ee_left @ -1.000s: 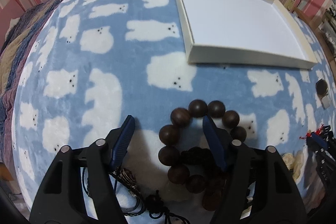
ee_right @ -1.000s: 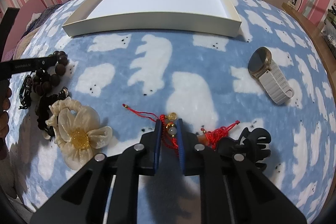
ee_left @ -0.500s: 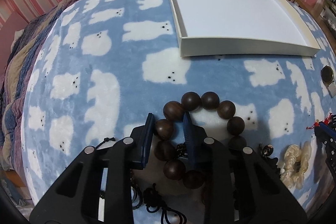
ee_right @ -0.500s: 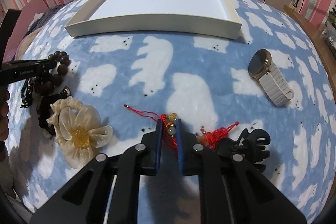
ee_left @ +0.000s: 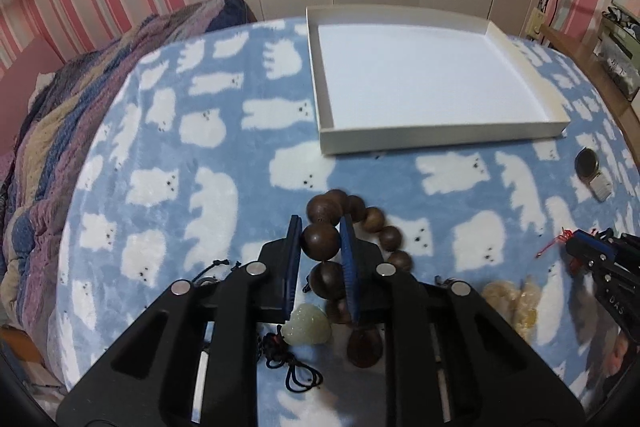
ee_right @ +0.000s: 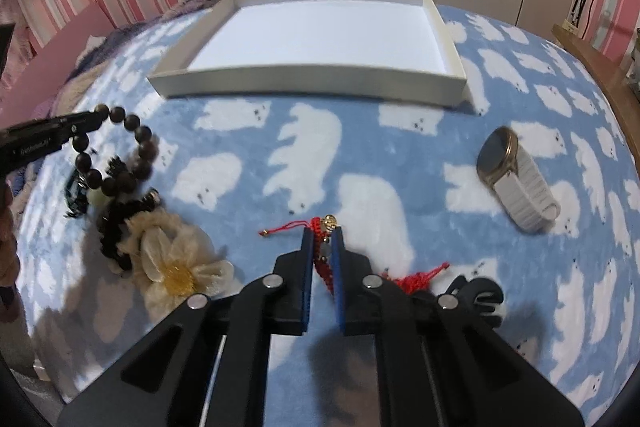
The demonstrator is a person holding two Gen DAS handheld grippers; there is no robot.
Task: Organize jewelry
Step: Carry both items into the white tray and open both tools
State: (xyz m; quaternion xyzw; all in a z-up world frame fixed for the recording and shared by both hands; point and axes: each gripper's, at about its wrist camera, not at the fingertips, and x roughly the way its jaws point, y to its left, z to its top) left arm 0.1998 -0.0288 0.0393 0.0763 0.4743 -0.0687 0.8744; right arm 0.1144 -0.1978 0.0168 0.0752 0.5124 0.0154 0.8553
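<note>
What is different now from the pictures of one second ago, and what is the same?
The left gripper has just been closing and now pinches one bead of the wooden bracelet, which has begun to rise off the blanket. The right gripper stays shut on the red cord bracelet, hardly moved. The white tray, watch, flower scrunchie and black hair claw lie as before.

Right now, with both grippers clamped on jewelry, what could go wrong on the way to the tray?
The left gripper pinches one bead of the wooden bracelet; the hanging loop could slip out. The right gripper holds the red cord bracelet, whose loose end may snag the black hair clip.
</note>
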